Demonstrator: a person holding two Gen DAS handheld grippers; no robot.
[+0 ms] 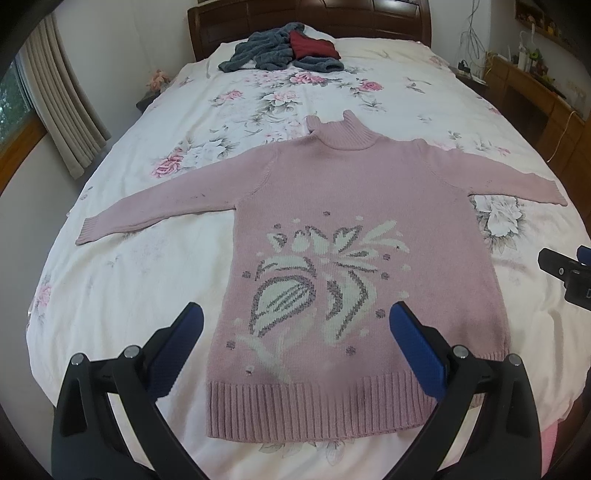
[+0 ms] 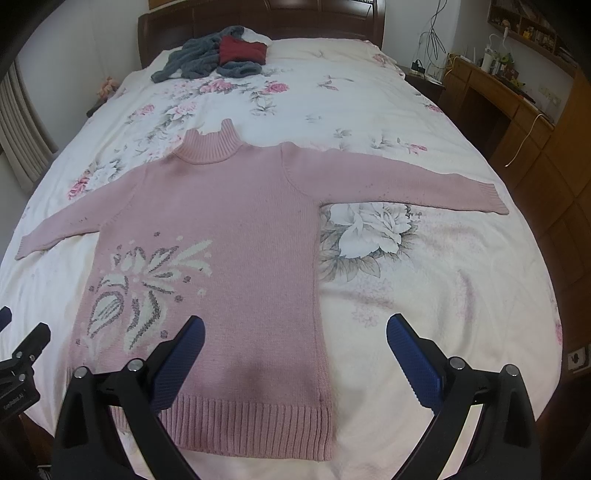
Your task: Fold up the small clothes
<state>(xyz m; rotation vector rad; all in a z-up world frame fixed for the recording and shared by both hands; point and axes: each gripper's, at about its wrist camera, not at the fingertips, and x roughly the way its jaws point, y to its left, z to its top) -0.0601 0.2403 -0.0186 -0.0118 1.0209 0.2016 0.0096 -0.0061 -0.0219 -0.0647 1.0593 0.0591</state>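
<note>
Two claws, left claw and right claw, hang wide open and empty above a bed with floral cover, where a pink sweater lies flat, sleeves outspread; grey and red clothes sit near the headboard.

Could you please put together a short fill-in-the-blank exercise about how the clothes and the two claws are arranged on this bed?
1. The pink sweater lies flat with both sleeves spread ____.
2. The dark red garment lies on top of a ____ garment near the headboard.
3. The left claw and the right claw are both ____ and hold nothing.
4. The sweater's ribbed hem is the edge ____ to the claws.

Missing words: out; grey; open; nearest
</note>
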